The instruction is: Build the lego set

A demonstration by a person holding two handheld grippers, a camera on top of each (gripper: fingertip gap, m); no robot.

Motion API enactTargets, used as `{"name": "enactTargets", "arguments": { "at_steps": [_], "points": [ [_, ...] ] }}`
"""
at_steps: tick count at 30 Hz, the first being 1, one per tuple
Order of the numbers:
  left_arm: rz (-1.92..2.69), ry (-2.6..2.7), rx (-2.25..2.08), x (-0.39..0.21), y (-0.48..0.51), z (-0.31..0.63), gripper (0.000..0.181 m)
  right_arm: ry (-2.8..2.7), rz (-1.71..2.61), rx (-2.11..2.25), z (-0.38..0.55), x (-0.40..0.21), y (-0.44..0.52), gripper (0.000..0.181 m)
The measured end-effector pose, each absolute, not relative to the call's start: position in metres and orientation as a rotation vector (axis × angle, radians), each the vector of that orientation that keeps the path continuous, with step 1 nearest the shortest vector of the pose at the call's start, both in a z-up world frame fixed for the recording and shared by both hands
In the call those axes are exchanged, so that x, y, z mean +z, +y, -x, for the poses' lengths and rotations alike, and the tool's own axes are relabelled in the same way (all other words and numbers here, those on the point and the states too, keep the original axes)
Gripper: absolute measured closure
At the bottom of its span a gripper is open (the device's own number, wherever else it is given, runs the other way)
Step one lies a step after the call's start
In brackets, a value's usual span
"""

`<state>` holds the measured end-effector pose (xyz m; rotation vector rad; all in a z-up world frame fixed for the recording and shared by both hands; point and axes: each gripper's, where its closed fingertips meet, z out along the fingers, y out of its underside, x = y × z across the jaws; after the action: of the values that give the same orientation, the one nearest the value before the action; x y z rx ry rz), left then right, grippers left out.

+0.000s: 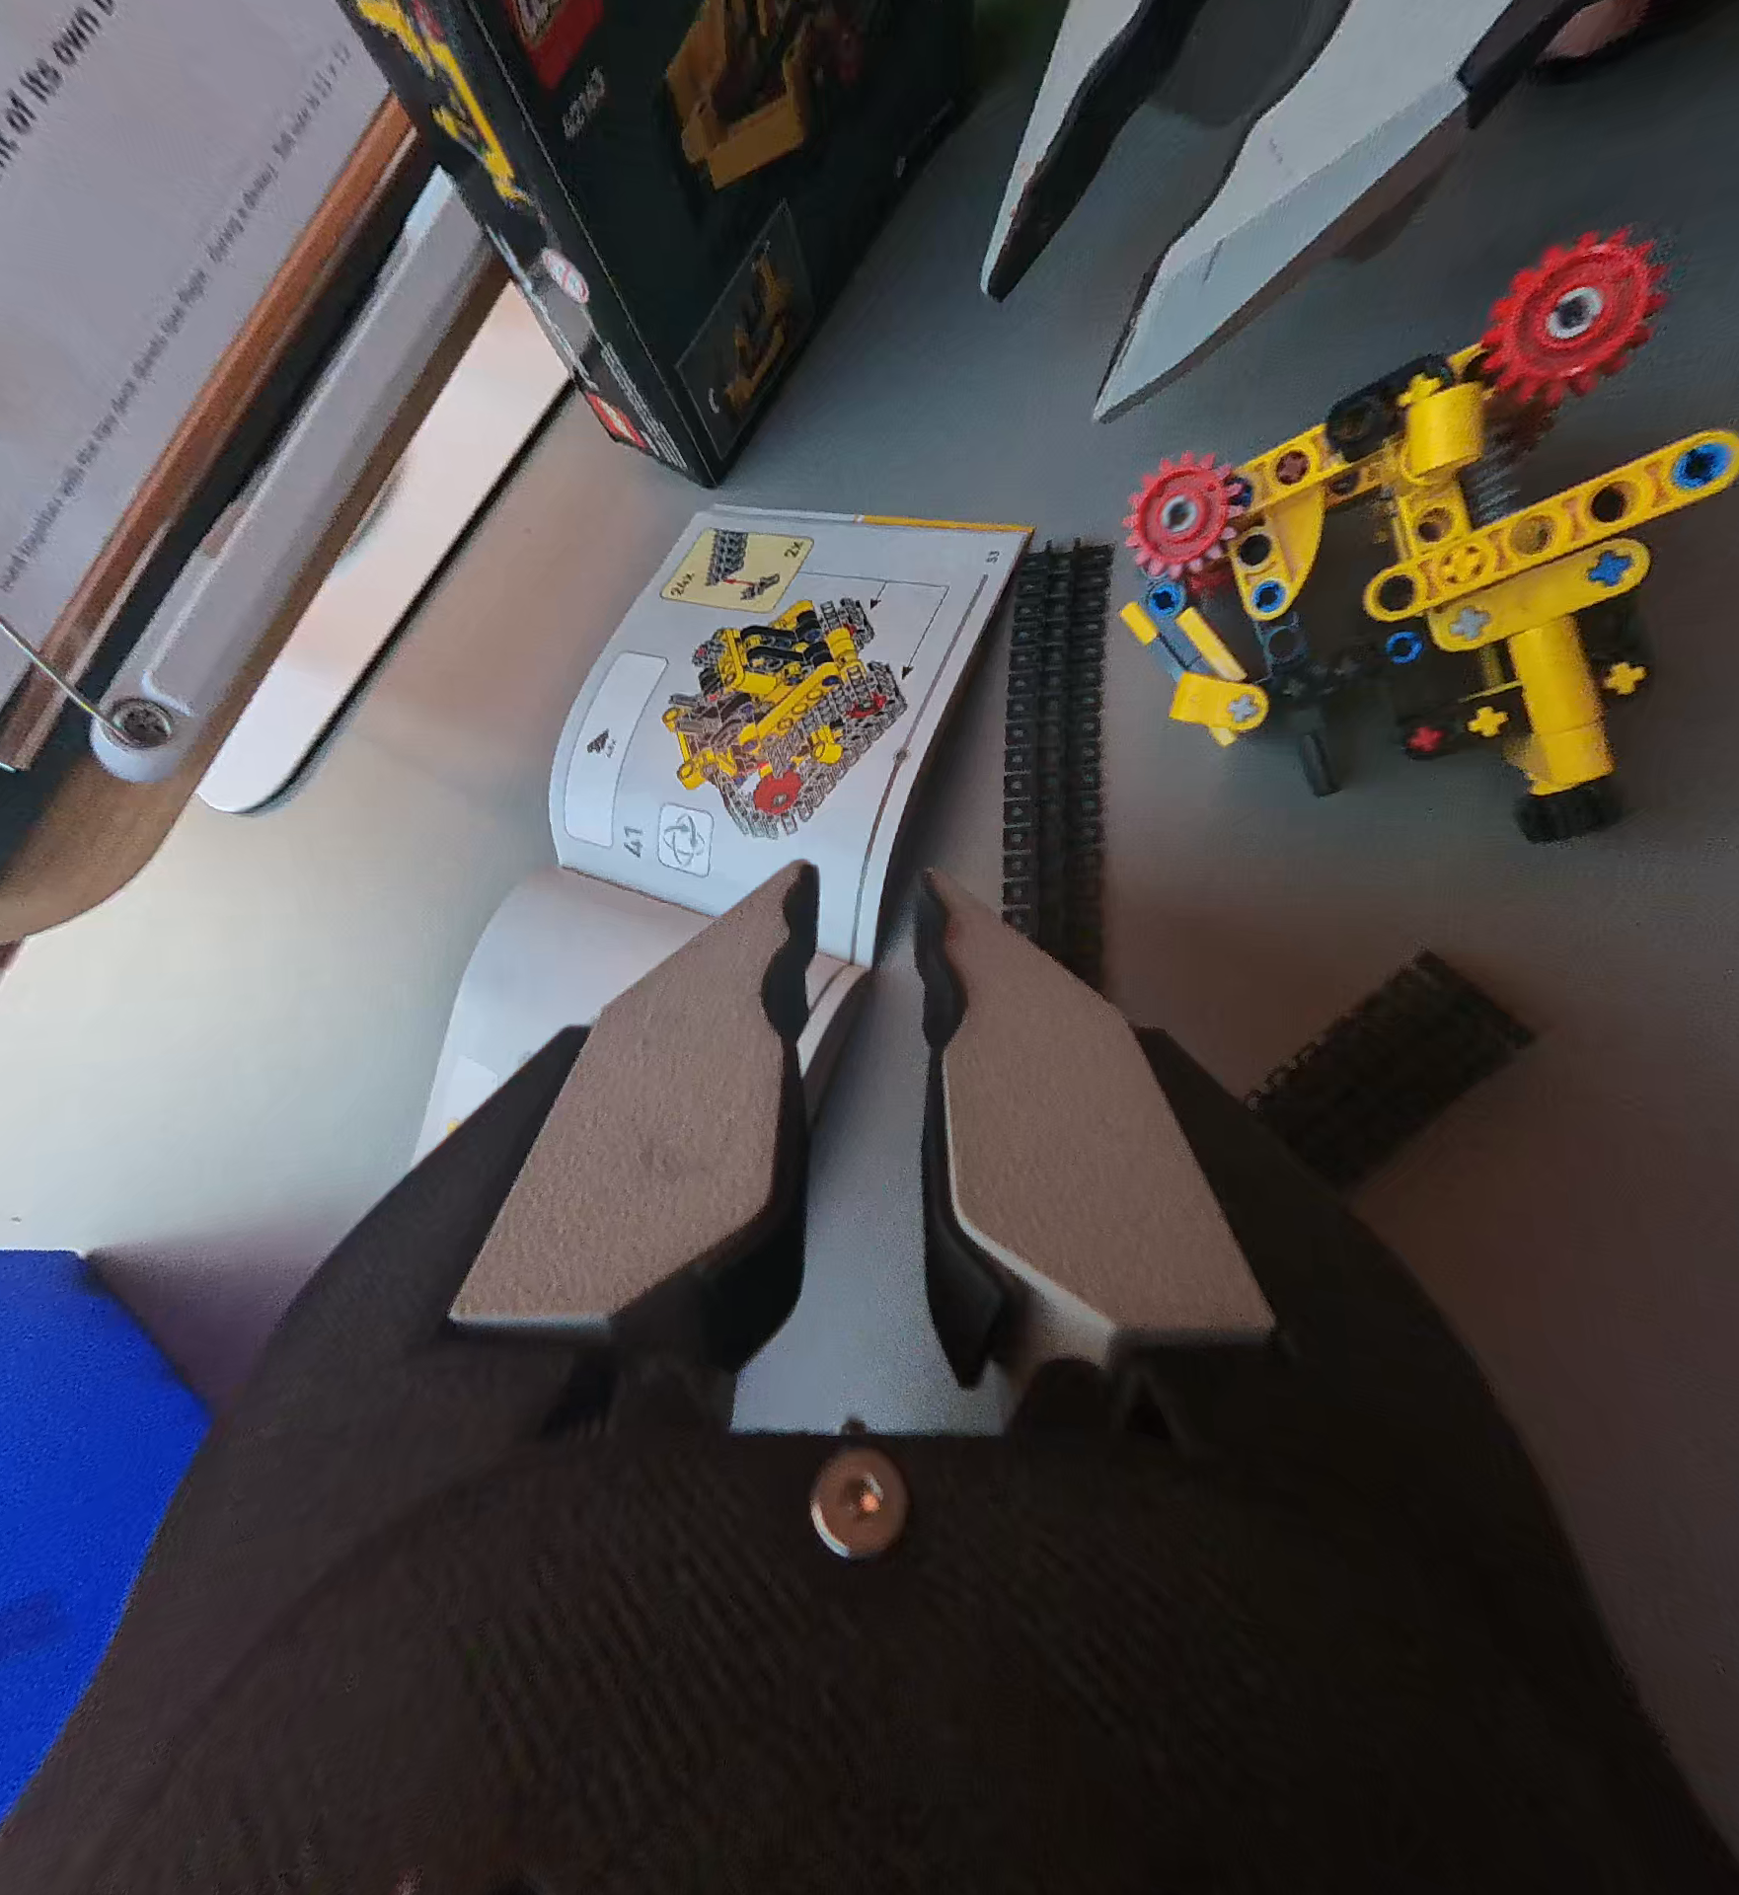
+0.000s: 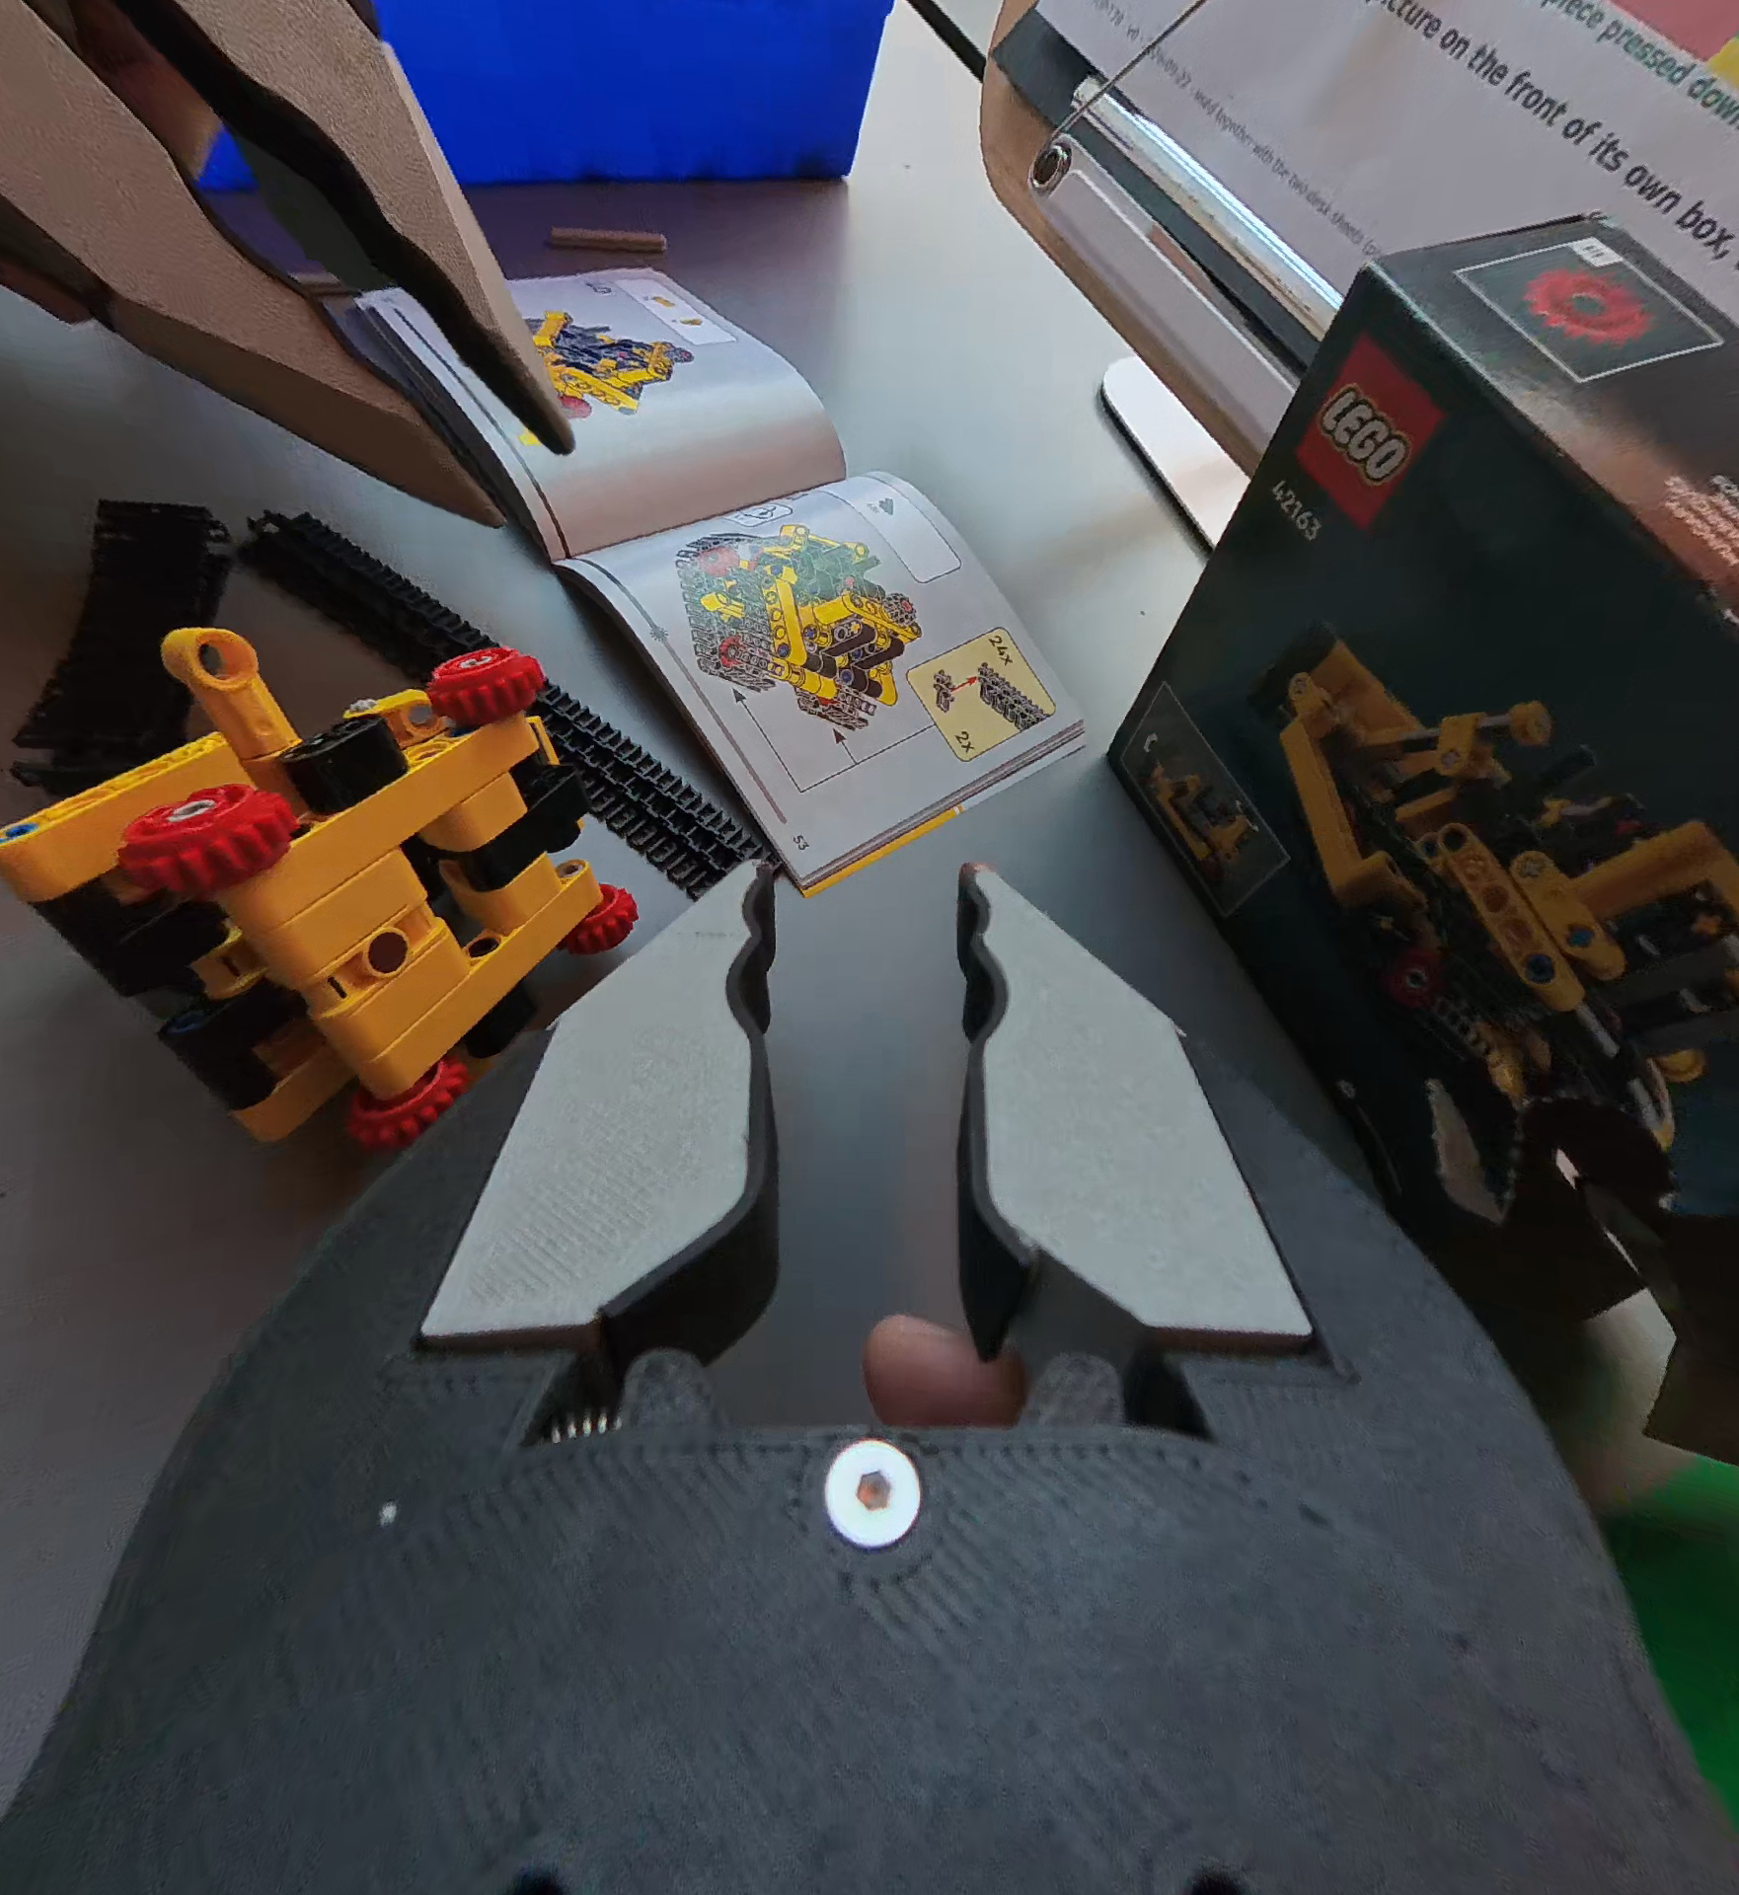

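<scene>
The right gripper [image 2: 863,902] hovers low over bare tabletop [image 2: 947,338], fingers spread and holding nothing, tips just short of the booklet's near corner. That placement reads as a pause to consult the page, not a reach. The left gripper [image 1: 865,908] is likewise empty, fingers parted by a narrow gap, poised over the booklet's [image 1: 742,697] lower edge; from the right wrist view one of its fingers seems to sit on or just above the far page, probably to keep the booklet flat, though contact cannot be confirmed.

The booklet lies open between the grippers, turned so its build picture faces the work. Just beside it, a long black track [image 1: 1050,738] is laid out straight along the page edge, and a second track [image 1: 1388,1056] lies near it, both apparently staged for fitting.

The yellow model [image 2: 312,882], with red gears [image 2: 207,839], lies on its side on the tabletop just beyond the tracks, well clear of both grippers, likely tipped so the gears are reachable.

Farther back the box [image 2: 1522,779] stands upright as a reference picture, with a clipboard [image 1: 107,338] propped behind it and a blue bin [image 2: 630,82] at the tabletop's far side.
</scene>
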<state>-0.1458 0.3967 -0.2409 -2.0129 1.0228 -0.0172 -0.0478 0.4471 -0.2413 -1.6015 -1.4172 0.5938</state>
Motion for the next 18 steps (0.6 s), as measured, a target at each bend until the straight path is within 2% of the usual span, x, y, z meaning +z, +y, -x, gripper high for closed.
{"name": "enactTargets", "arguments": {
  "at_steps": [3,18],
  "points": [
    [1.954,1.014,0.002,-0.233,0.398,0.142,0.172,-1.448,1.586,0.597,0.049,-0.243,0.443,0.150],
    [1.924,0.995,-0.046,-0.234,0.400,0.136,0.176,-1.455,1.573,0.635,0.049,-0.241,0.438,0.155]
  ]
}}
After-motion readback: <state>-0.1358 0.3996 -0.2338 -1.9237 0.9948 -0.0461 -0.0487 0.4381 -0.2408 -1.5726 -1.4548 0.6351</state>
